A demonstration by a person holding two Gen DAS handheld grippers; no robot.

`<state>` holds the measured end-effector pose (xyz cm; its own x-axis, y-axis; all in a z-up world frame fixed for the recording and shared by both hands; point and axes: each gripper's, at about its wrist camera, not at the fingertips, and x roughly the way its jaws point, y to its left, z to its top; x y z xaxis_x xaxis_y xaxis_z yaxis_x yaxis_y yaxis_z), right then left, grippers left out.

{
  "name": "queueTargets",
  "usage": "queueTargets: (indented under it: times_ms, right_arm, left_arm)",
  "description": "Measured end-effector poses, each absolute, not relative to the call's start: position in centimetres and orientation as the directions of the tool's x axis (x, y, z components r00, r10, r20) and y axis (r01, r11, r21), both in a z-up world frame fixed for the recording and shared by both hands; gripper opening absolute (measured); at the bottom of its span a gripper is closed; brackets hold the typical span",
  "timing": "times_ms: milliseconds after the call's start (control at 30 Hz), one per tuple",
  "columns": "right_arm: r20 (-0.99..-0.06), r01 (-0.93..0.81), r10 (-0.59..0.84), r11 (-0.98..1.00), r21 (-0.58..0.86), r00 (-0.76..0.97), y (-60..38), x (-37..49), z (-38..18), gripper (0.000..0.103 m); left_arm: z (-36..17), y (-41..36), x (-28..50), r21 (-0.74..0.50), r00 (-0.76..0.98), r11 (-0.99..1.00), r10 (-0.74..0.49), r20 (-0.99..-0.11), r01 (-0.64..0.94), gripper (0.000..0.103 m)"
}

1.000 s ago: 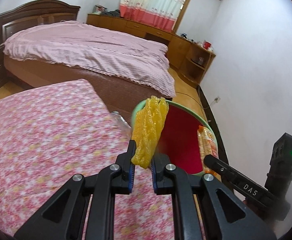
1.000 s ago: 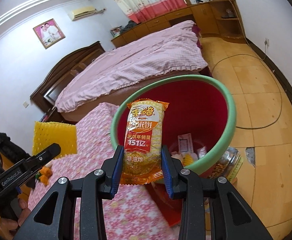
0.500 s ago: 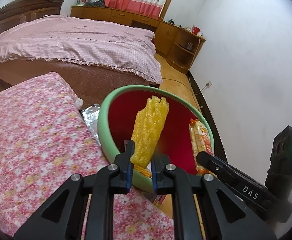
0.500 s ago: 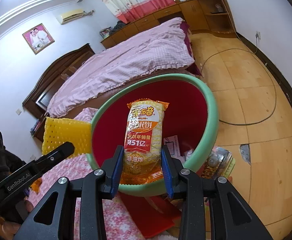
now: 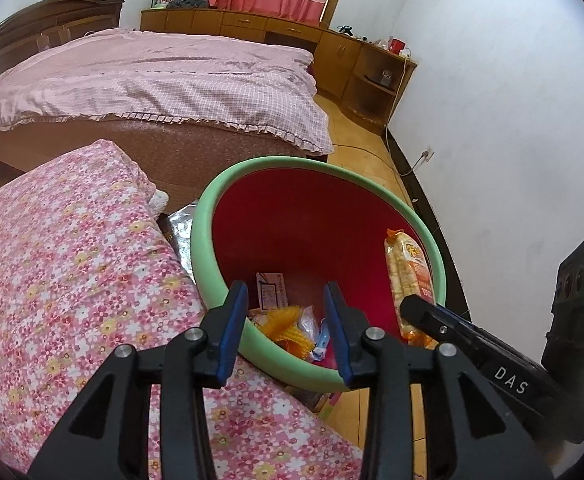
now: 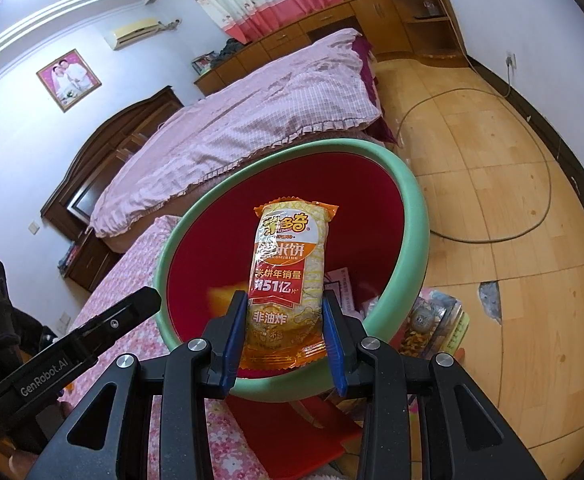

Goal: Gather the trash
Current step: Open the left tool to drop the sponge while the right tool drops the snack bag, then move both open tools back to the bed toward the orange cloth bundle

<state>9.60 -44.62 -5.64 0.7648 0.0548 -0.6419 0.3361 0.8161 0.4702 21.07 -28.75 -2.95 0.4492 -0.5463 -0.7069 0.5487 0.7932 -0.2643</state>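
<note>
Left gripper [image 5: 285,330] fingers are parting, jaws opening, nothing pressed between the blue pads [image 5: 232,330]. Yellow foam net [image 5: 287,324] sits loose in the bottom of the bin [image 5: 211,216], seen through the gap between the fingers, below and beyond them, clear of both pads. In the right wrist view it is only a yellow blur [image 6: 221,295] against the red inner wall.

Right gripper [image 6: 284,334] fingers are clamped partway on the rice cracker pack [image 6: 287,280]: pads press the lower sides of the pack, which stands upright out of the jaws, orange sealed edge on top. Pack is over the bin mouth, near side, not touching the rim as far as I can tell. From the left wrist view the same pack [image 5: 408,276] shows at the right inner side of the bin, with the right gripper's finger [image 5: 424,312] at its lower end.

Bin: red inside, green rim, tilted open toward both cameras. Bottom holds a white printed card [image 5: 269,290] and some clear wrappers [image 5: 312,326] just beside the foam net.

Outward: pink flowered bedcover [image 5: 71,280] on the near left, touching or just beside the bin's left rim. Silver foil bag [image 5: 181,226] wedged between bedcover and bin. Snack bag [image 6: 428,324] on the wooden floor [image 6: 492,184] to the right of the bin. Big bed with pink checked cover [image 5: 163,80] at the far side, wooden cabinets [image 5: 251,26] along the far wall.
</note>
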Motion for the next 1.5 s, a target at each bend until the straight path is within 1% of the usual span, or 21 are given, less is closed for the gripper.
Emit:
queueTargets:
  times_ms: [133,467,733,867,933,1000,1100,1167,1233,1267,1367,1433,1500]
  right_arm:
    - [-0.645,0.333,0.06,0.818,0.469,0.762,-44.6,10.0,-5.7,0.039]
    - [-0.648,0.326,0.07,0.821,0.47,0.758,-44.0,10.3,-5.7,0.04]
    - [-0.635,0.309,0.073,0.828,0.469,0.769,-43.0,10.0,-4.8,0.051]
    - [-0.633,0.302,0.071,0.834,0.462,0.771,-42.4,9.9,-4.4,0.053]
    - [-0.631,0.299,0.069,0.837,0.458,0.773,-41.9,9.7,-4.1,0.059]
    - [-0.628,0.296,0.07,0.838,0.458,0.775,-41.5,9.7,-3.9,0.061]
    - [-0.626,0.285,0.073,0.846,0.451,0.776,-40.8,9.8,-3.5,0.062]
    - [-0.625,0.277,0.075,0.851,0.446,0.777,-40.2,9.8,-3.1,0.064]
    - [-0.622,0.267,0.077,0.857,0.441,0.779,-39.6,9.9,-2.9,0.069]
    - [-0.622,0.263,0.078,0.86,0.438,0.779,-39.3,10.0,-2.8,0.069]
    - [-0.626,0.255,0.078,0.869,0.424,0.776,-38.5,10.2,-2.5,0.071]
    - [-0.631,0.253,0.076,0.874,0.415,0.772,-37.9,10.4,-2.4,0.075]
    - [-0.633,0.25,0.075,0.878,0.408,0.77,-37.5,10.5,-2.3,0.075]
  left_arm:
    - [-2.8,-28.2,21.1,-0.26,0.459,0.801,-0.538,-0.707,0.539,0.039]
    - [-2.3,-25.5,20.8,-0.268,0.486,0.824,-0.522,-0.701,0.5,0.039]
    - [-1.5,-22.0,20.3,-0.258,0.533,0.86,-0.482,-0.695,0.441,0.039]
    - [-1.0,-19.8,20.3,-0.255,0.563,0.881,-0.454,-0.691,0.398,0.039]
    - [-0.9,-18.8,20.4,-0.253,0.575,0.891,-0.44,-0.69,0.378,0.039]
    - [-0.7,-17.5,20.4,-0.246,0.592,0.903,-0.419,-0.688,0.353,0.04]
    - [-0.4,-15.5,20.5,-0.239,0.613,0.919,-0.388,-0.688,0.314,0.042]
    - [-0.2,-14.4,20.6,-0.233,0.627,0.928,-0.369,-0.686,0.292,0.045]
    - [0.0,-12.9,20.5,-0.222,0.645,0.939,-0.342,-0.683,0.262,0.047]
    - [0.0,-12.3,20.5,-0.219,0.65,0.943,-0.332,-0.684,0.25,0.048]
    - [0.0,-10.2,20.9,-0.211,0.662,0.955,-0.297,-0.688,0.209,0.048]
    - [-0.1,-9.0,21.2,-0.203,0.667,0.961,-0.276,-0.692,0.188,0.048]
    - [-0.3,-7.5,21.5,-0.191,0.674,0.969,-0.247,-0.696,0.158,0.048]
